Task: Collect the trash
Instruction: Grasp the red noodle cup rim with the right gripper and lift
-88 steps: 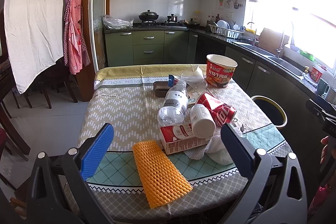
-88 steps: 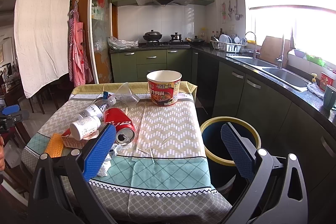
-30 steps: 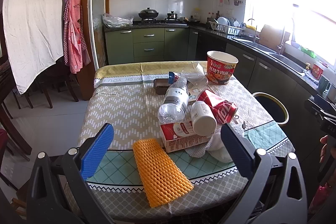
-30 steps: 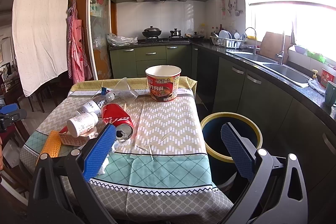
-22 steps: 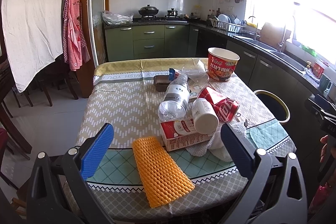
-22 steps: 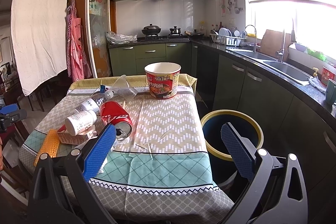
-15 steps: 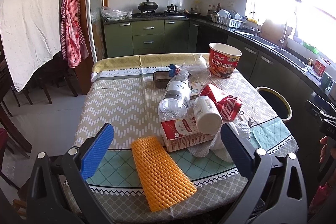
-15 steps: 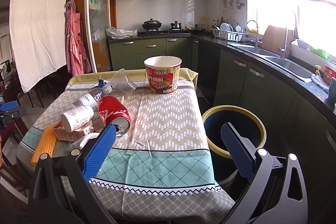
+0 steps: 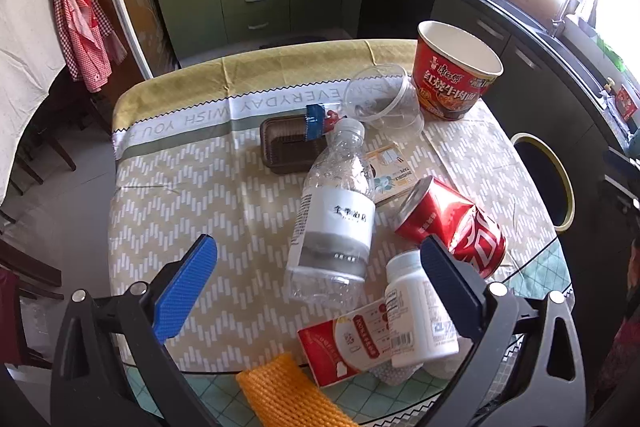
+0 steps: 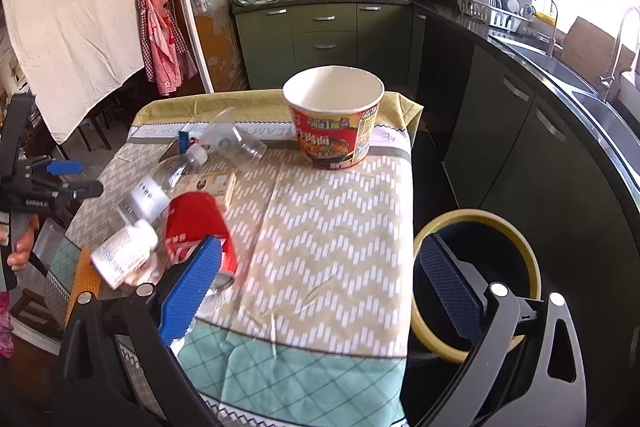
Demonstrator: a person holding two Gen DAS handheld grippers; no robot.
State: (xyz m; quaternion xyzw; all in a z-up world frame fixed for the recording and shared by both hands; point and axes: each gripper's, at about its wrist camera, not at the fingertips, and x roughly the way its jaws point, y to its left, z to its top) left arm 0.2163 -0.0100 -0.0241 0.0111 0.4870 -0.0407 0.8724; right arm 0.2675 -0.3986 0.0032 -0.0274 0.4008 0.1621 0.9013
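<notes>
The left claw (image 9: 318, 273) gapes wide and grips nothing, its blue pads low in the left wrist frame above the counter (image 9: 200, 187), with the clear bottle (image 9: 334, 217) lying on its side between them, cap toward the frame's top. Just right of the bottle a dented red can (image 9: 452, 223) lies on its side, and below the can, at lower center-right, a white pill bottle (image 9: 418, 311) rests on a red and white carton (image 9: 344, 347). An orange foam net (image 9: 288, 393) pokes in at the bottom edge. Above the bottle's cap sit a dark tray (image 9: 288, 149) and a blue wrapper (image 9: 316, 121), with a clear cup (image 9: 382, 99) tipped over to their right, touching the red noodle bowl (image 9: 454, 71) that stands upright in the upper right. A small card (image 9: 394, 171) lies between bottle and can. A yellow-rimmed bin (image 9: 546, 179) shows at the right edge, beside the counter. In the right wrist view the right claw (image 10: 316, 285) is likewise spread wide and empty, its left pad over the can near the counter's lower left, its right pad over the bin in the lower right; the noodle bowl stands at upper center.
</notes>
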